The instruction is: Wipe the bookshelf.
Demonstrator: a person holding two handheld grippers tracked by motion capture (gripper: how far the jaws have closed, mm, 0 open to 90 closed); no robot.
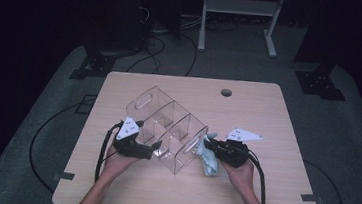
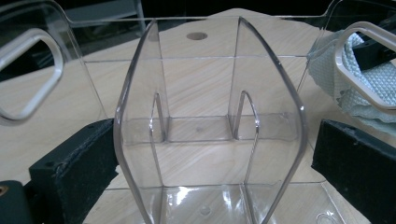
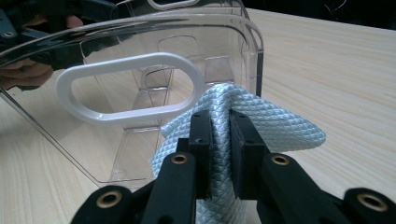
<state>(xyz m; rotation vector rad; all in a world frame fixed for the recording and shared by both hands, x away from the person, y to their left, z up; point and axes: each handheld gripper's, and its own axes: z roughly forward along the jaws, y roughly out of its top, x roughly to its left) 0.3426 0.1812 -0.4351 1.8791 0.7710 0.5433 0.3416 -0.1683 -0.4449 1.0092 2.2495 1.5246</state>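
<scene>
A clear plastic organizer box (image 1: pixel 166 128) with little walls inside sits tipped on its side in the middle of the desk (image 1: pixel 278 116). The right gripper (image 1: pixel 218 149) is at the box's end wall, the one with the white-rimmed handle hole (image 3: pixel 130 88), and its jaws are squeezed tight on a light blue cloth (image 3: pixel 261 121). The cloth touches that end wall, just beside the hole. The left gripper (image 1: pixel 150 152) is on the other side of the box, and its jaws stand wide apart with a clear divider (image 2: pixel 210 126) between them, not pressing on it. This looks like wiping the box clean. To do it well, the left jaws should close gently on the box wall so the box cannot slide. Then the right gripper can rub the cloth flat along the end wall in slow strokes. Pushing too hard could tip the box over or pull the cloth loose.
</scene>
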